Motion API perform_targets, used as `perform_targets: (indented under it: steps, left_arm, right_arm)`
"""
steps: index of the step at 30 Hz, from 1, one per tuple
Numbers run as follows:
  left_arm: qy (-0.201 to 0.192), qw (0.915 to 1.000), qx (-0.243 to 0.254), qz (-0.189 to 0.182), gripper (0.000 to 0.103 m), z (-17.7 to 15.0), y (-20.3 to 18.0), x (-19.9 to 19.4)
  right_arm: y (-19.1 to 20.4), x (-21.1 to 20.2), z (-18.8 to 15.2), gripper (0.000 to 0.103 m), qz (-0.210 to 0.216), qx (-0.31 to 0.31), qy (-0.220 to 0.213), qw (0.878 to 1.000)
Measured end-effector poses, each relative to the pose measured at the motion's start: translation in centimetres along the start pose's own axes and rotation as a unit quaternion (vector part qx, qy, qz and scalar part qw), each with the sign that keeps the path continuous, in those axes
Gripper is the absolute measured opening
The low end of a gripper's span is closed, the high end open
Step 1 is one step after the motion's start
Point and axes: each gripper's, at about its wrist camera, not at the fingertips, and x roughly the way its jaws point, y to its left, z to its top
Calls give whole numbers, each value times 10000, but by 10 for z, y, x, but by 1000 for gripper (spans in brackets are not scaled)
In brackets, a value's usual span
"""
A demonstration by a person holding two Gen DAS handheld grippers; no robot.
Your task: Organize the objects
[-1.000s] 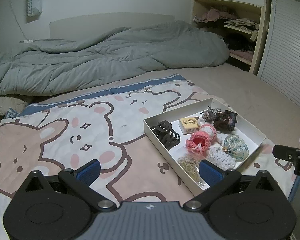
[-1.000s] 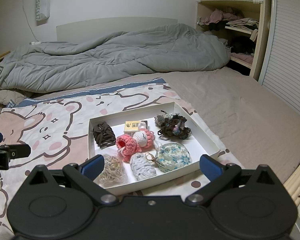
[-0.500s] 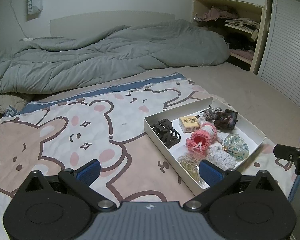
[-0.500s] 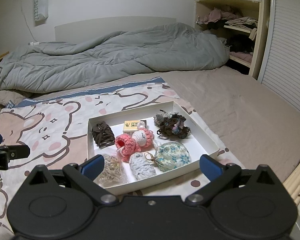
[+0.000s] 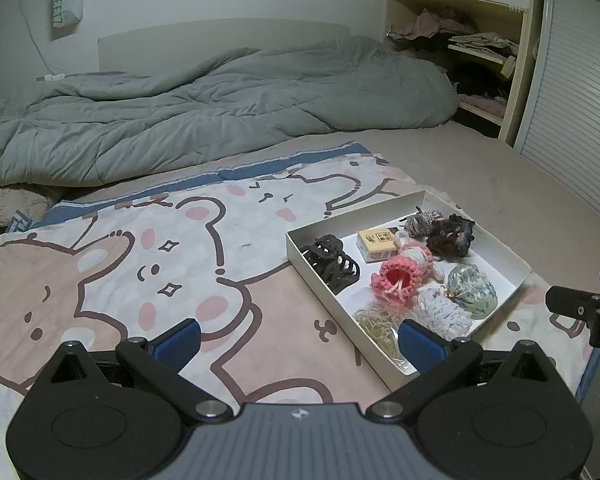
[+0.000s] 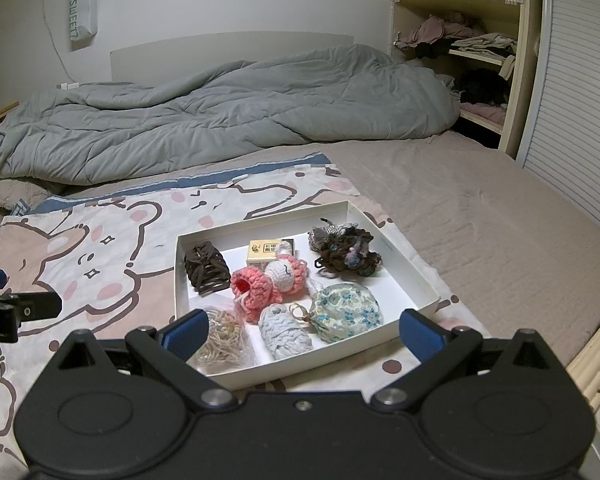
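On bear-print blanket (image 6: 100, 248): shallow white cardboard tray (image 6: 400, 256), crocheted pink doll (image 6: 268, 280)

box (image 6: 404, 268): matt white card, smooth
doll (image 6: 274, 280): pink and white crochet yarn, nubbly
pouch (image 6: 346, 312): floral cloth, soft
hair claw (image 6: 205, 266): dark plastic, dull sheen
rubber bands (image 6: 220, 340): thin tan rubber
blanket (image 5: 140, 264): printed cloth, smooth
duvet (image 6: 220, 120): grey quilted cloth, matt
fingers (image 6: 182, 332): blue pads, black matt plastic arms

Tray (image 6: 404, 268) on bear-print blanket (image 6: 100, 256), duvet (image 6: 220, 120) behind — hair clip (image 6: 205, 267) at tray's left, scrunchie (image 6: 350, 254) far right, elastics (image 6: 220, 338) front-left.
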Motion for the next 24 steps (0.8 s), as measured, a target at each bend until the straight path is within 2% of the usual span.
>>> perform_targets:
  steps: [24]
  left_arm:
    - [42,10000,26,13,103,-1,0,2]
  right_arm:
    - [0,0,0,103,1,-1,5,10000]
